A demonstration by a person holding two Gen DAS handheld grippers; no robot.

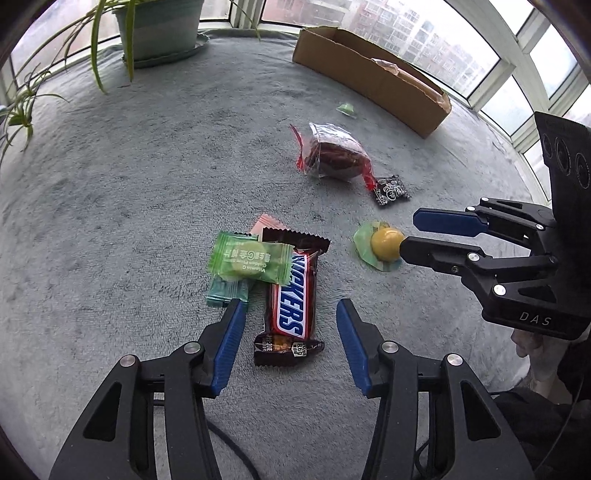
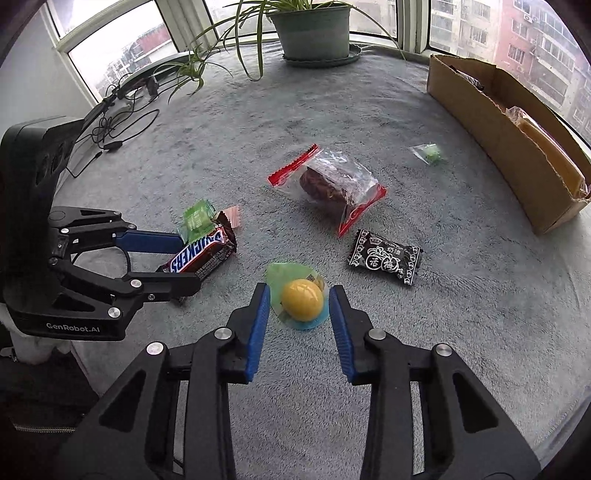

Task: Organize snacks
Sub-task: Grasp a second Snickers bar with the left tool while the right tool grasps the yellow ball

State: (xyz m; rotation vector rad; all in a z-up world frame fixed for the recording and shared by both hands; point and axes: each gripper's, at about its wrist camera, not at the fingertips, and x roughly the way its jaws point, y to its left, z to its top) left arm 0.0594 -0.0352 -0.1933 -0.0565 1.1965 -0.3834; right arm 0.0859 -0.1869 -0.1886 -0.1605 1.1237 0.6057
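Note:
A Snickers bar [image 1: 291,297] lies on the grey blanket between the open fingers of my left gripper [image 1: 290,306]; it also shows in the right wrist view [image 2: 201,254]. Green candy packets [image 1: 249,260] rest on its far left end. My right gripper [image 2: 297,293] is open around a yellow ball candy [image 2: 303,299] in a green wrapper; the same candy [image 1: 386,243] and right gripper [image 1: 408,232] show in the left wrist view. A clear red-edged packet with a dark cake [image 2: 332,186] and a black packet [image 2: 386,256] lie beyond.
An open cardboard box [image 2: 517,147] stands at the far right by the window; it also shows in the left wrist view [image 1: 373,74]. A small green candy [image 2: 430,153] lies near it. A potted plant [image 2: 314,29] stands at the back. Cables [image 2: 118,122] lie far left.

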